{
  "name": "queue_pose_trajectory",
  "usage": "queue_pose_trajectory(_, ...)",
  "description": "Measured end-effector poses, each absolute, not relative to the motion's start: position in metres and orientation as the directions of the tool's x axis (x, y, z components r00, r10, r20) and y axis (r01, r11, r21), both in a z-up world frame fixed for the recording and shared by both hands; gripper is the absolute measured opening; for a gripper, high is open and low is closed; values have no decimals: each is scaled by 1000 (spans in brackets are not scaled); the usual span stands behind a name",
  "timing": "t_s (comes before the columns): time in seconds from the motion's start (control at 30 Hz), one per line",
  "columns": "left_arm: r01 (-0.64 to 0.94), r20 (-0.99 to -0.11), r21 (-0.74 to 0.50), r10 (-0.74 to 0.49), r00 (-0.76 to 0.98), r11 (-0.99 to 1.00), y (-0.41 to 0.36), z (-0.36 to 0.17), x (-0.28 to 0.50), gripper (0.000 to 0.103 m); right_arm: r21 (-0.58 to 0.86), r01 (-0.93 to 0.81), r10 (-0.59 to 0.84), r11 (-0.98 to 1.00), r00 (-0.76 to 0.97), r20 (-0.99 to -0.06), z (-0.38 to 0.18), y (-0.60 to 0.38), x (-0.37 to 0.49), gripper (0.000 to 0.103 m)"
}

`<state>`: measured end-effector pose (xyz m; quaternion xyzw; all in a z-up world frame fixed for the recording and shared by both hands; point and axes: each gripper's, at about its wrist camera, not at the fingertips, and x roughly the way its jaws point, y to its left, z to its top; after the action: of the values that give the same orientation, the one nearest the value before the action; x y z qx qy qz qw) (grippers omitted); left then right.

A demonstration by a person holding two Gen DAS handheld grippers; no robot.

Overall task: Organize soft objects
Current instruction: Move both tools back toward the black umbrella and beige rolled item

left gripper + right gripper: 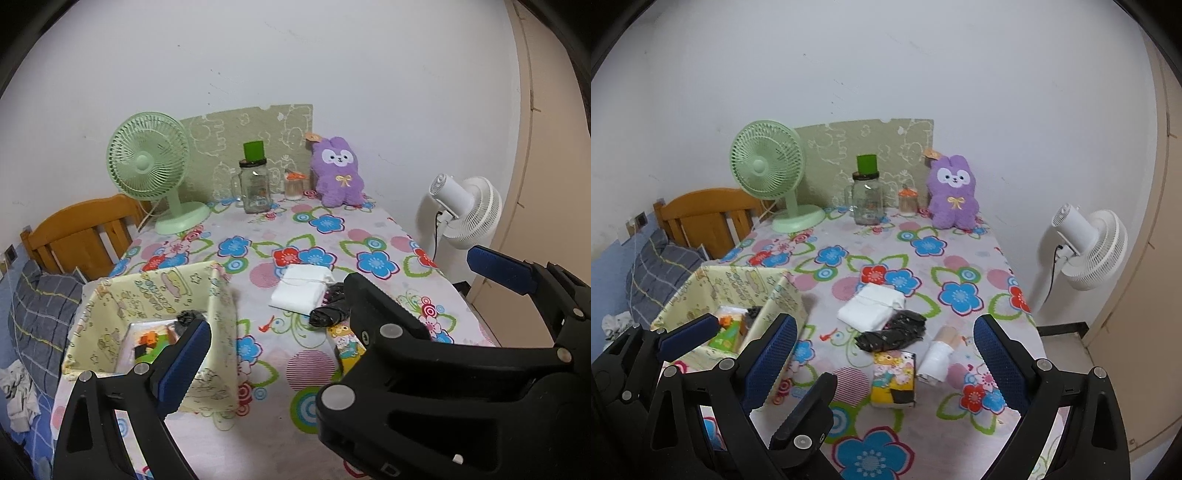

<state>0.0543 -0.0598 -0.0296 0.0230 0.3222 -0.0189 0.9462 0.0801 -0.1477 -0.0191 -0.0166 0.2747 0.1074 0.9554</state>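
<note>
On the floral tablecloth (964, 295) lie a folded white cloth (301, 291) (871, 306), a black bundle (328, 314) (894, 332), a yellow cartoon pack (347, 347) (894, 380) and a white-and-beige roll (940, 354). A yellow fabric-lined basket (218, 295) (738, 275) at the left holds an orange-green pack and something black. A purple plush (338, 173) (953, 192) sits at the back. My left gripper (295, 343) (772, 350) is open beside the basket. My right gripper (884, 325) (413, 269) is open above the pile, and its fingers interleave with the left ones. Both grippers hold nothing.
At the back stand a green desk fan (147, 162), a glass jar with a green lid (255, 188) and a small orange-capped jar (908, 201). A white floor fan (1086, 247) is off the table's right edge. A wooden headboard (81, 232) and bedding lie left.
</note>
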Motion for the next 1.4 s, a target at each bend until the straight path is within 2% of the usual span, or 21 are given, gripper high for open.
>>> queue_pose_trajectory(0.5,104,-692,21,-60,720,994,-76,-79,81,97,78,-229,228,970,763,-604,-70,-166,105,98)
queue_pose_trajectory(0.77,110,-730,21,-60,681,994,-82,-100,102,97,81,-186,194,979,740,-644,-92,-178,124,98)
queue_pose_trajectory(1.1,124,-736,47,-49,675,991,-95,-113,133,97,62,-136,143,989,736,-662,-104,-191,149,98)
queue_pose_trajectory(1.27,129,-739,49,-51,672,990,-96,-118,148,85,80,-117,141,990,729,-670,-109,-198,163,98)
queue_pose_trajectory(1.4,111,-743,46,-40,668,993,-95,-122,160,82,88,-80,118,993,714,-690,-116,-202,175,93)
